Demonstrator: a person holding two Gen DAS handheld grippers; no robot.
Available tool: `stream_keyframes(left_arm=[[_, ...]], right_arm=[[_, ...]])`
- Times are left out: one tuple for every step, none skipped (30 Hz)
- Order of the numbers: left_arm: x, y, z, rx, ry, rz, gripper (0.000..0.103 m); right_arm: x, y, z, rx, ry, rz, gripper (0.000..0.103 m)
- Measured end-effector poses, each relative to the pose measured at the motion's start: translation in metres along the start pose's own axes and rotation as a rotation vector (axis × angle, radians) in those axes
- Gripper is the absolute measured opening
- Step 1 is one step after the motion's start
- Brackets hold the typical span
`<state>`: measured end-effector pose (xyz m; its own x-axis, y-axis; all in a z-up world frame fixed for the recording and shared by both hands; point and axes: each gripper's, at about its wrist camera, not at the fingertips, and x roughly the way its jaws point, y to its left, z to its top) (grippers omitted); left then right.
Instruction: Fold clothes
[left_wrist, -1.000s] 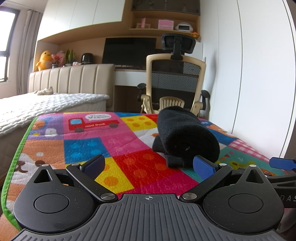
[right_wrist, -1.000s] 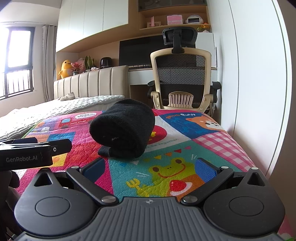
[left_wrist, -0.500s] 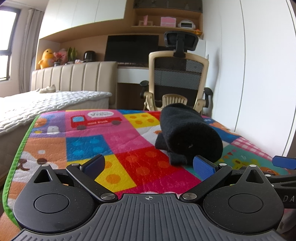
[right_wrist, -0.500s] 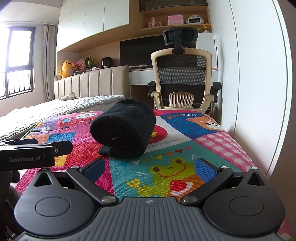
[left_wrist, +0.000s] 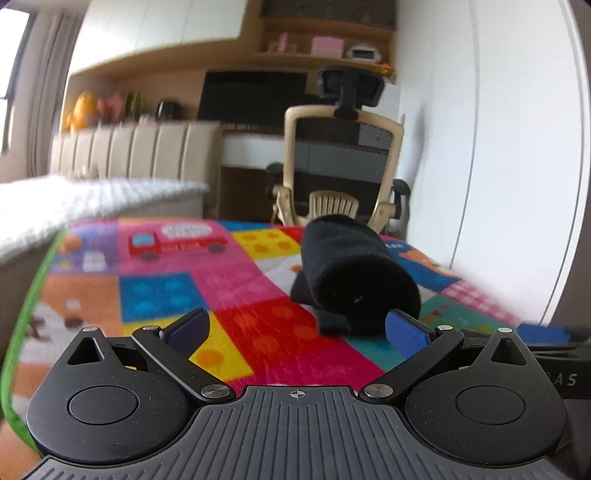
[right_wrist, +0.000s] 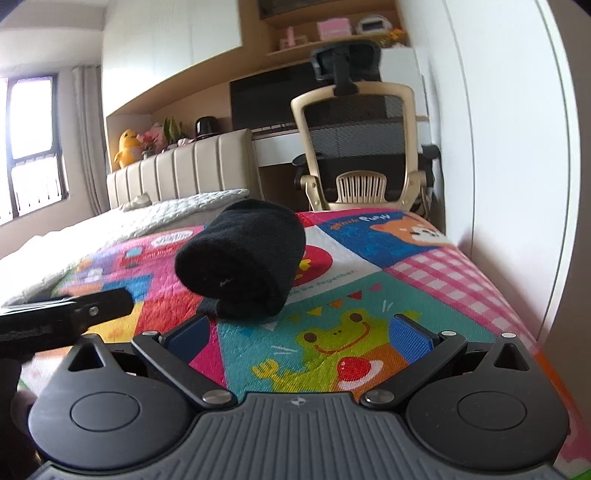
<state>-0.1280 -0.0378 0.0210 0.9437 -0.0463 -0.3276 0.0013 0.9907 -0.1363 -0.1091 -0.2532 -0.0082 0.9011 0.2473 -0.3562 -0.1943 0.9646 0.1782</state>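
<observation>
a rolled black garment (left_wrist: 354, 280) lies on the colourful play mat (left_wrist: 192, 288). the left gripper (left_wrist: 297, 330) and right gripper (right_wrist: 299, 338) sit near it, both spread wide and holding nothing.

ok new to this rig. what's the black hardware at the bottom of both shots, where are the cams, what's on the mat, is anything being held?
There is no robot arm here. A person holds a two-finger gripper in each hand, and each has a fisheye camera looking forward along its fingers.

One picture is from the left gripper, the other from the right gripper. The black plastic with blue pads at the bottom is the gripper itself.

On the colourful play mat lies one rolled-up black garment. An office chair and a bed stand behind.

Both grippers are open and hold nothing. The dark bar at the left edge of the right view is the left gripper seen from the side.
</observation>
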Motion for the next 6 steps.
stream_keyframes(left_arm=[[-0.001,0.002,0.002,-0.017,0.002,0.005,0.103],[-0.002,0.003,0.003,-0.024,-0.001,0.012,0.103],[-0.003,0.004,0.005,-0.023,-0.005,0.017,0.103],[-0.004,0.004,0.007,-0.022,-0.009,0.022,0.103],[-0.004,0.004,0.008,-0.022,-0.005,0.024,0.103],[-0.003,0.005,0.01,-0.024,0.006,0.019,0.103]], right_arm=[[-0.001,-0.003,0.002,0.018,0.001,0.001,0.103],[-0.002,-0.005,0.005,0.033,-0.002,0.006,0.103],[-0.002,-0.007,0.009,0.048,-0.006,0.012,0.103],[-0.002,-0.008,0.012,0.059,-0.003,0.022,0.103],[-0.002,-0.01,0.016,0.071,0.001,0.033,0.103],[-0.002,-0.011,0.02,0.083,0.005,0.044,0.103]])
